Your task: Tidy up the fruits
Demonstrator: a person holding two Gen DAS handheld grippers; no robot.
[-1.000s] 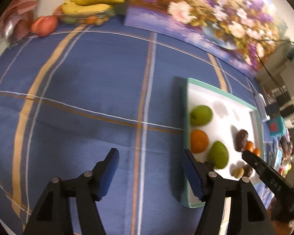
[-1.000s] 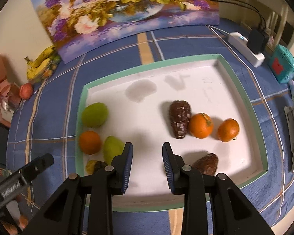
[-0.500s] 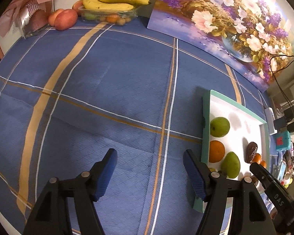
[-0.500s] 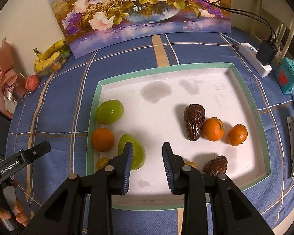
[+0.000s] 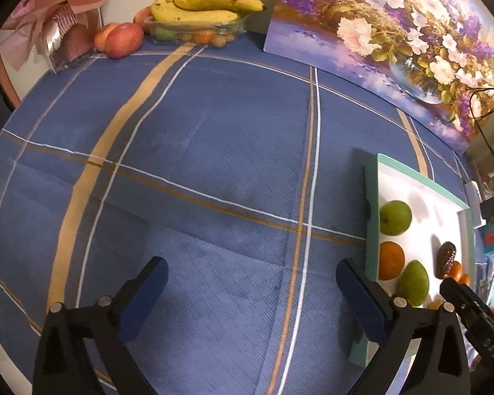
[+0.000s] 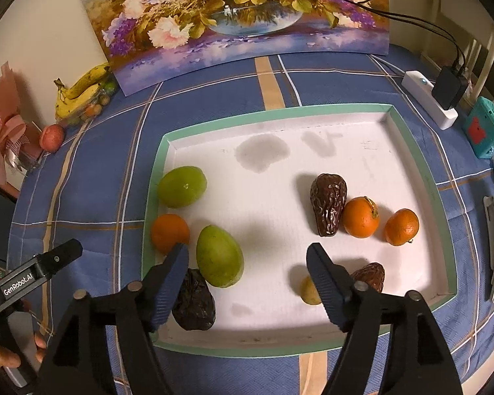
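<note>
**Fruit tray inspection: both grippers open, nothing held**

Blue plaid tablecloth covering the table. Floral painting propped upright at the far edge. White tray with green rim right of centre on the cloth.

In the tray, left side: round green fruit, orange near it, green mango just right of the orange, dark wrinkled fruit nearest. Right side: brown scaly fruit touching a mandarin; second mandarin just beside; another brown fruit and a small yellow fruit nearer, partly hidden.

Far left, off the tray: bananas on a clear container, peach beside.

Left gripper over bare cloth, jaws just spread wide, empty. Right gripper over the tray's near part, jaws just parted, nothing between the pads.
</note>
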